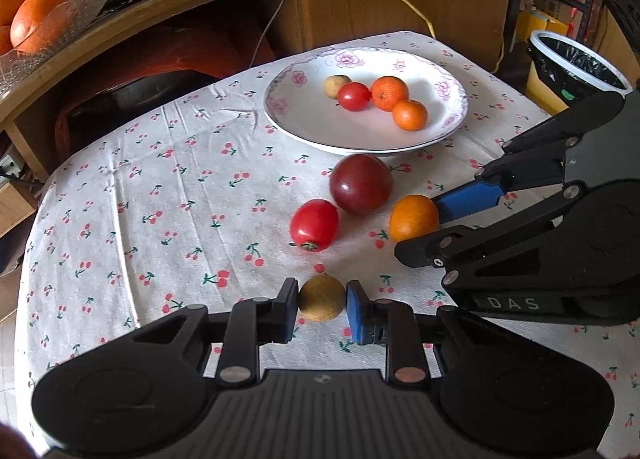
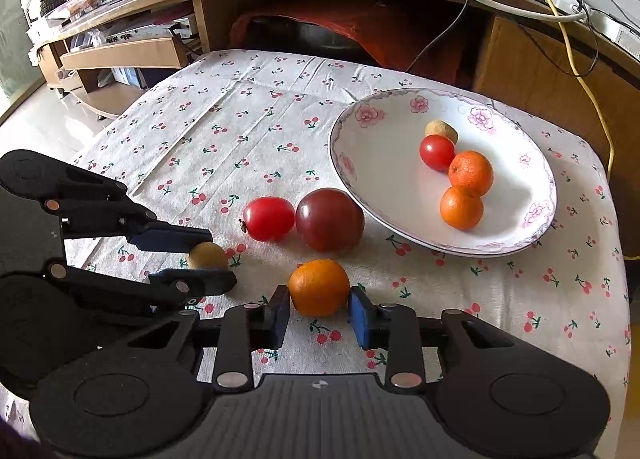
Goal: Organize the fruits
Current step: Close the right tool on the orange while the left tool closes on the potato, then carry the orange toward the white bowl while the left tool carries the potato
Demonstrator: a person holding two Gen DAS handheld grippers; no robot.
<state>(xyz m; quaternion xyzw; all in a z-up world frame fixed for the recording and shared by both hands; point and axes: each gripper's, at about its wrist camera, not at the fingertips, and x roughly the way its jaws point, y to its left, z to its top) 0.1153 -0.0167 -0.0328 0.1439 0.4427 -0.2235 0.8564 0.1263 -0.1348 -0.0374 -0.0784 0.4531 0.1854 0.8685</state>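
Plate [image 1: 304, 131] w/ 4 fruits; L jaws grip longan [image 1: 322, 298], R jaws tangerine [image 2: 319, 287].

Black grippers, blue-padded fingers [image 1: 357, 315]

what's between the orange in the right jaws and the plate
Mostly bare cloth; the dark red tomato sits just left of that line from the orange to the plate, clearest in the right wrist view.
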